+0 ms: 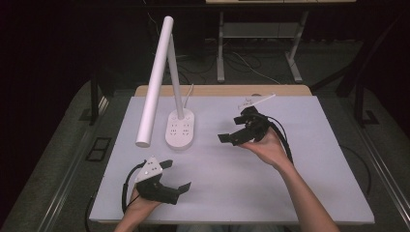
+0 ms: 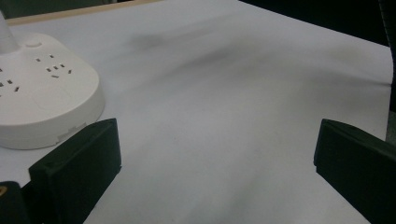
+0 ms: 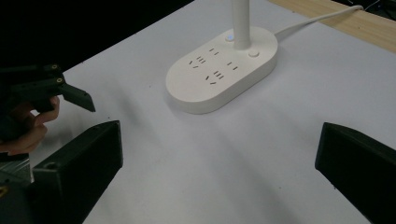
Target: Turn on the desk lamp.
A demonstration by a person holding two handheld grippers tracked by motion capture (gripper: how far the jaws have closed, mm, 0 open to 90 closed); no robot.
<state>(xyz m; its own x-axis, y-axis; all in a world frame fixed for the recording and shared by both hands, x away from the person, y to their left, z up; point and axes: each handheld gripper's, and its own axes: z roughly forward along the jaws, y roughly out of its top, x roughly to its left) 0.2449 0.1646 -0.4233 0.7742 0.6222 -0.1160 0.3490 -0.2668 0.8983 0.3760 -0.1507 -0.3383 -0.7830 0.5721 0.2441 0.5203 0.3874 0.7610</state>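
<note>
My left gripper [image 1: 175, 176] low near table edge, jaws apart, empty. Right gripper [image 1: 235, 137] jaws apart, empty, aimed at desk lamp base [image 1: 181, 128], likely lining up socket or switch.

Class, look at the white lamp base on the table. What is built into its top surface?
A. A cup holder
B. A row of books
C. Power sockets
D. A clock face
C. The lamp base carries several groups of socket slots on its top, clear in the right gripper view, with the lamp's stem rising from its far end.
</note>
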